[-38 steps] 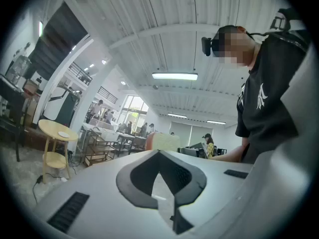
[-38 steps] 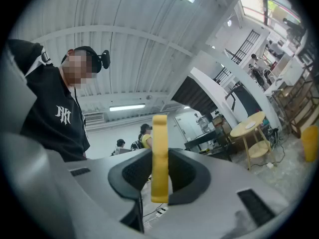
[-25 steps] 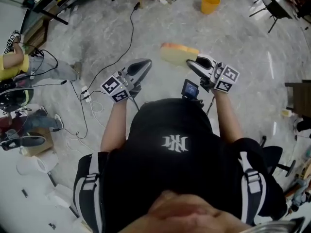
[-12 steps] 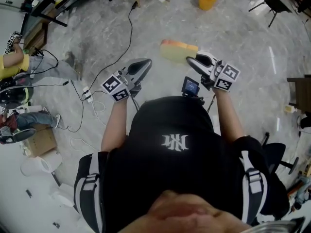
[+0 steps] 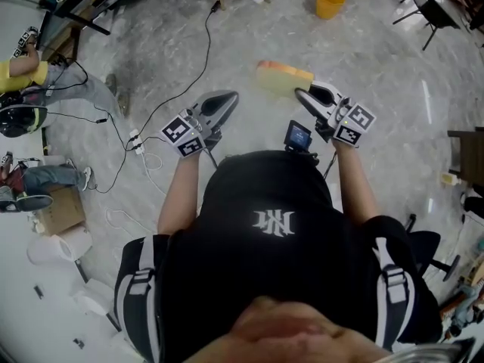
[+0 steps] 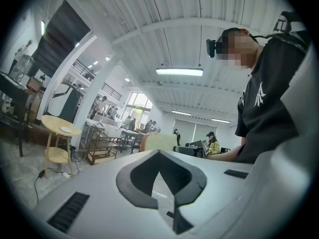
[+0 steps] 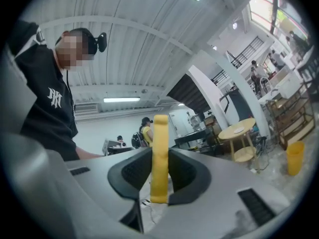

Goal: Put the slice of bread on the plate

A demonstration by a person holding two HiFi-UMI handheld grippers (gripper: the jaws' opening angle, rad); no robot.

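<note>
My right gripper (image 5: 304, 94) is shut on a slice of bread (image 5: 282, 79), pale yellow with an orange-brown crust, and holds it out over the floor. In the right gripper view the bread (image 7: 160, 133) stands on edge, pinched between the dark pads of that gripper (image 7: 160, 157). My left gripper (image 5: 225, 98) is level beside it, shut with nothing in it (image 6: 159, 154); the bread (image 6: 158, 142) shows just beyond its tips. A small white plate (image 6: 66, 129) lies on a round wooden side table (image 7: 238, 132) farther off.
A yellow bucket (image 5: 330, 1) stands on the marble floor beyond the grippers. Black cables (image 5: 198, 44) and a power strip (image 5: 134, 144) run across the floor at the left. Seated people, desks and shelving fill the far left and the background.
Both grippers have drifted slightly forward over the floor, and the bread stays pinched in the right one. The left jaws remain shut.
</note>
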